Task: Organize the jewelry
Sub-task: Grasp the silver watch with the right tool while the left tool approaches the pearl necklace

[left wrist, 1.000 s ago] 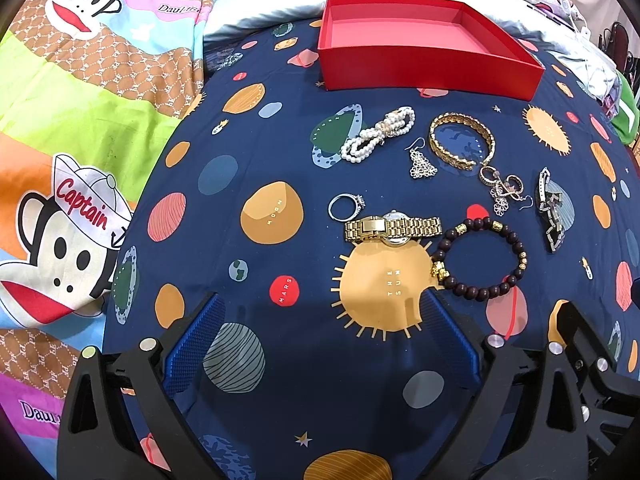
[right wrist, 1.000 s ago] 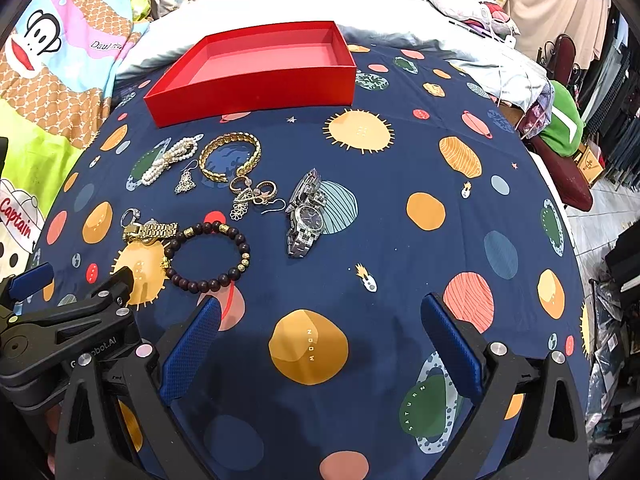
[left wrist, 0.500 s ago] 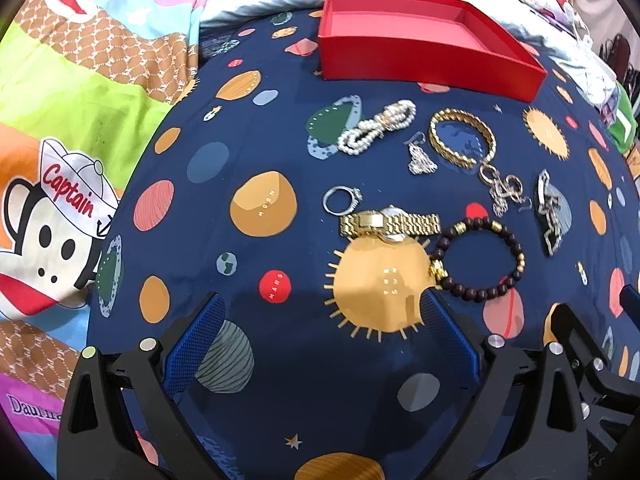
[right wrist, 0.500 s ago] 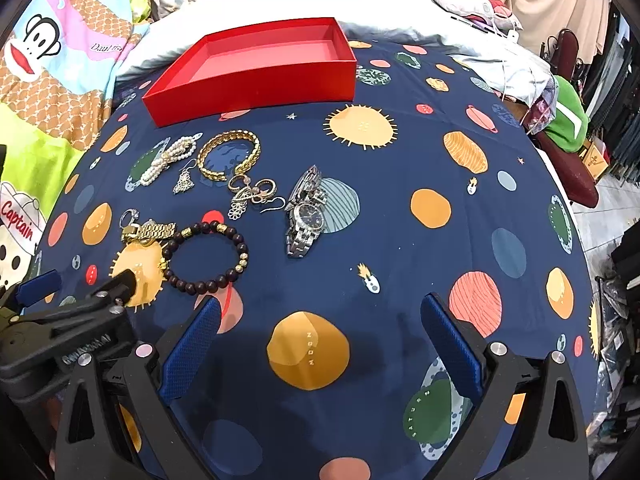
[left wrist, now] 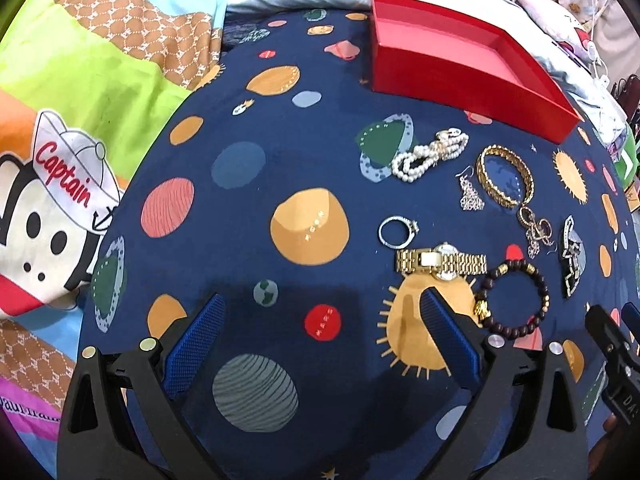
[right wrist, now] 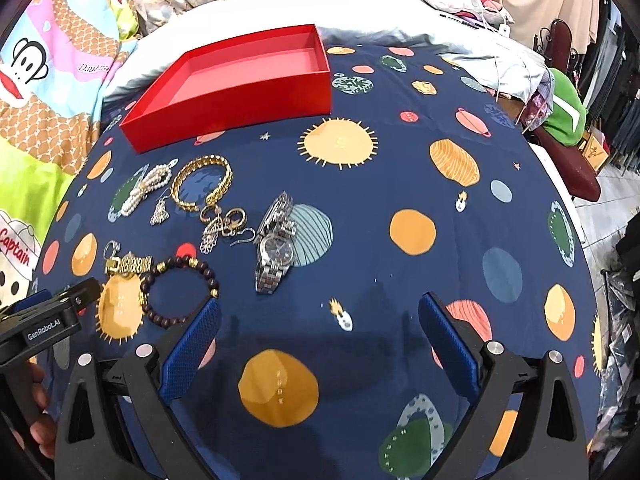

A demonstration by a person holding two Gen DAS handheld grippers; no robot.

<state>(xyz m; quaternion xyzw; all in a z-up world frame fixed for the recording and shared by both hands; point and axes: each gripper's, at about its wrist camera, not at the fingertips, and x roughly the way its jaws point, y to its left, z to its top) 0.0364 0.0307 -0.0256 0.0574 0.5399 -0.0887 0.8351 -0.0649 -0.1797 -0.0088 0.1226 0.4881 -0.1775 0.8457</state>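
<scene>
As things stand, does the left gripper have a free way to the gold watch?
Probably yes. The left gripper has its tongs wide open and empty, and the gold watch lies flat just ahead of its right tong with nothing on top. The bead bracelet sits close beside it, so it might get nudged.

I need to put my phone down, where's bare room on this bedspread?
Free: the wide stretch right of the silver watch, and the red box is empty. Crowded: between the pearl bracelet, gold bangle and bead bracelet.
</scene>
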